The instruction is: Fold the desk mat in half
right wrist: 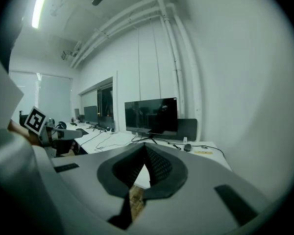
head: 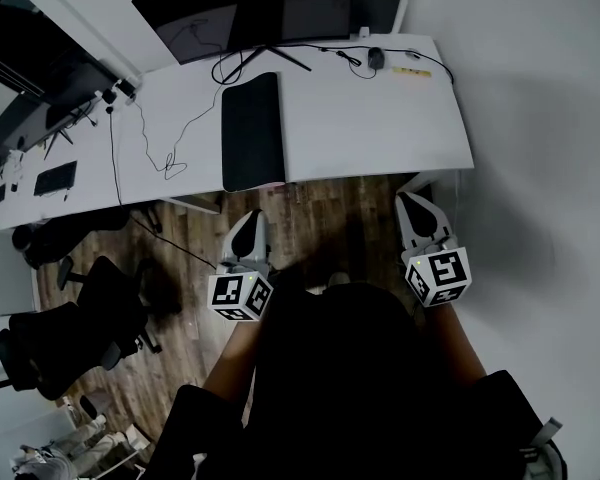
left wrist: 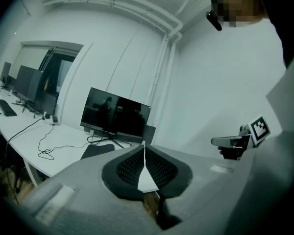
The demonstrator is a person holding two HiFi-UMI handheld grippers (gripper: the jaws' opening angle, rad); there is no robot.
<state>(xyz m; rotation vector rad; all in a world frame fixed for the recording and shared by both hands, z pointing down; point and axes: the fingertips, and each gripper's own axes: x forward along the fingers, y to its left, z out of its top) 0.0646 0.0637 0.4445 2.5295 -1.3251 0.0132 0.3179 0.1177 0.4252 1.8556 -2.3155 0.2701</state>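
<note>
The desk mat (head: 252, 131) is lying on the white desk (head: 380, 118). Its long side is running from the front edge of the desk away toward the monitor (head: 245, 13). Both grippers are hanging over the wooden floor, in front of the desk and not touching it. The left gripper (head: 250, 220) is pointing almost straight at the near short end of the mat, so I judge it the nearer one. The right gripper (head: 410, 200) is standing well apart to the right of the mat. Both pairs of jaws are pressed together at the tips and are gripping nothing.
</note>
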